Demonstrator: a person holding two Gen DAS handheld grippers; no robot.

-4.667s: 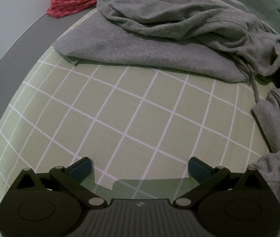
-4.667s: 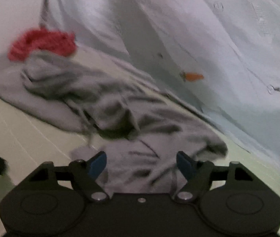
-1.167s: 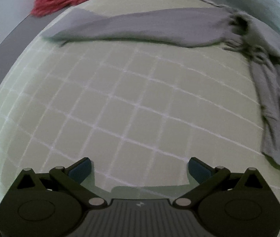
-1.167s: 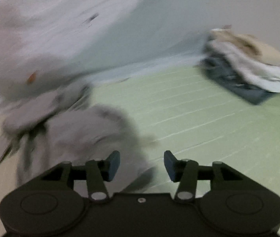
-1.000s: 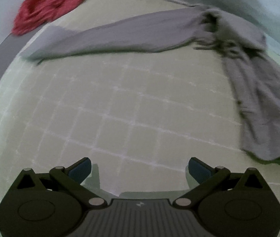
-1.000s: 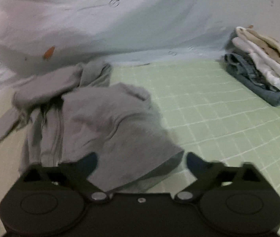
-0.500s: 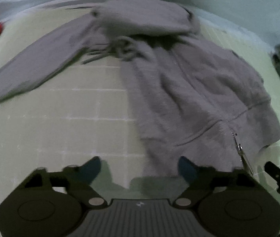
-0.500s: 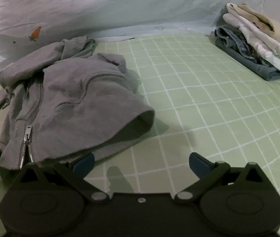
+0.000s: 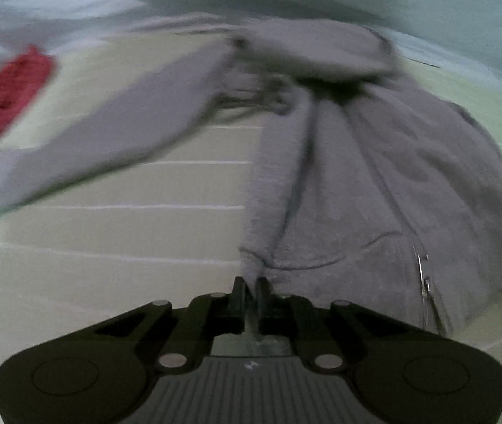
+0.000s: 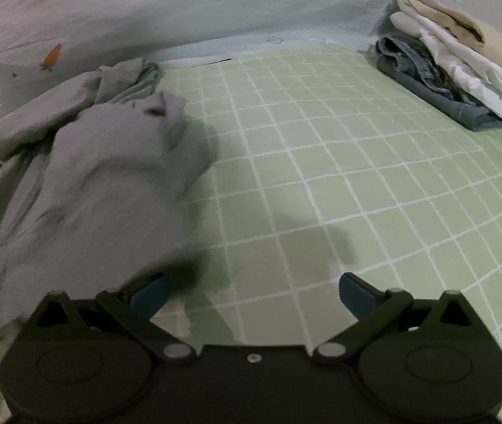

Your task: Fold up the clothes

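Observation:
A grey zip hoodie (image 9: 374,190) lies on the green checked sheet, hood at the far end, one sleeve (image 9: 116,130) stretched out to the left. My left gripper (image 9: 249,288) is shut on the hoodie's bottom hem at its left front corner, and the cloth is pulled taut toward it. The zipper (image 9: 424,279) runs down to the right of the grip. In the right wrist view the hoodie (image 10: 88,190) lies at the left. My right gripper (image 10: 252,288) is open and empty over the sheet, just right of the hoodie's lower edge.
A red garment (image 9: 3,95) lies at the far left. A stack of folded clothes (image 10: 452,63), jeans under white and beige pieces, sits at the far right. A pale blue blanket with carrot prints (image 10: 145,10) lies bunched along the back. The green checked sheet (image 10: 357,162) spreads between them.
My left gripper has closed on the hoodie's hem; half a second ago it was open just short of it. The hoodie has been drawn out flatter. The right gripper stays open.

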